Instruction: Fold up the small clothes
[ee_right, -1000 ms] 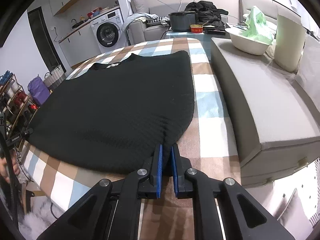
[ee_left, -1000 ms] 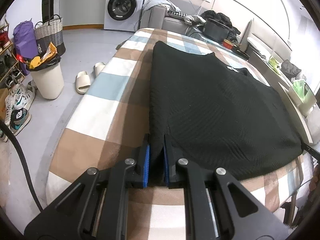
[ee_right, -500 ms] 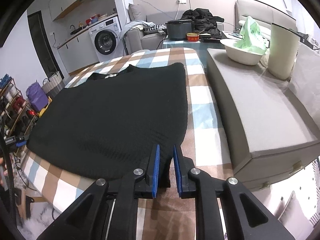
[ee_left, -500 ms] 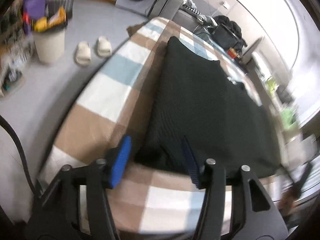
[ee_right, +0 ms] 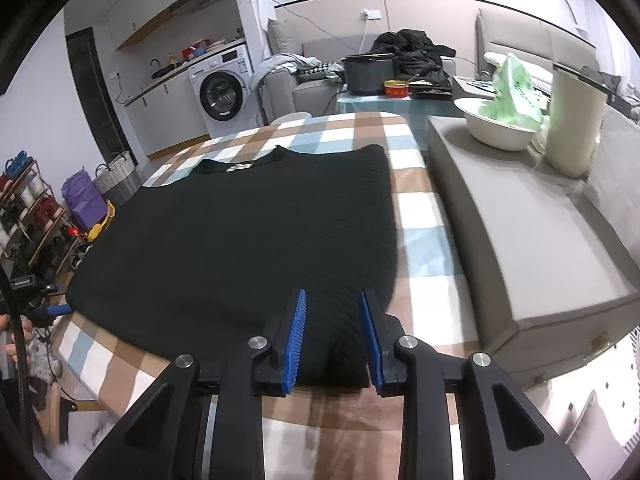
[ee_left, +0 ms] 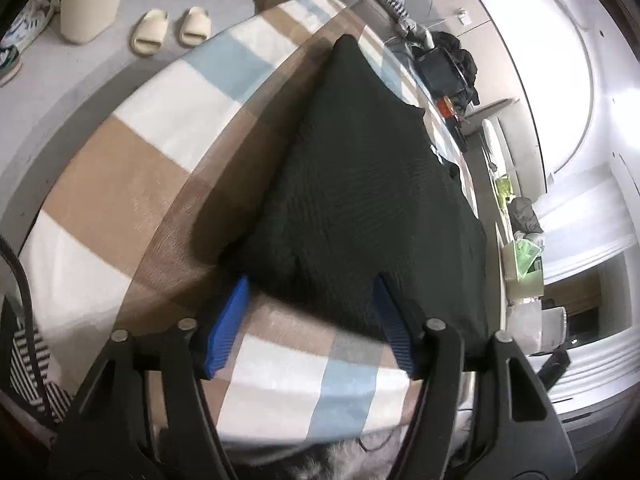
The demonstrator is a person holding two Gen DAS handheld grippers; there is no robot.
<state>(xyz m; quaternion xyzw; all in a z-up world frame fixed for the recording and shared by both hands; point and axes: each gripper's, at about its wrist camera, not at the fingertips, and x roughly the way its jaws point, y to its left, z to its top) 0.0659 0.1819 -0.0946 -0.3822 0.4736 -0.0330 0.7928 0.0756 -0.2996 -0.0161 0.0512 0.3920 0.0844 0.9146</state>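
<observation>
Two wrist fisheyes, each low at the near edge of the bed, looking forward and down along its own fingers.

The left view sits close over the sweater's point(ee_left: 360, 200) near left corner and is rolled, so the bed point(ee_left: 160, 128) and floor tilt. The right view sits level at the near right corner, facing the washer point(ee_right: 222, 94). Both share sweater point(ee_right: 240, 232) and checked blanket point(ee_right: 420, 208).

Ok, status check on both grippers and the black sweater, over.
Left gripper open, jaws just opening, hem corner between them. Right gripper open, jaws just opening, hem between them. Black sweater lies flat on the checked blanket. Nothing in the way.
</observation>
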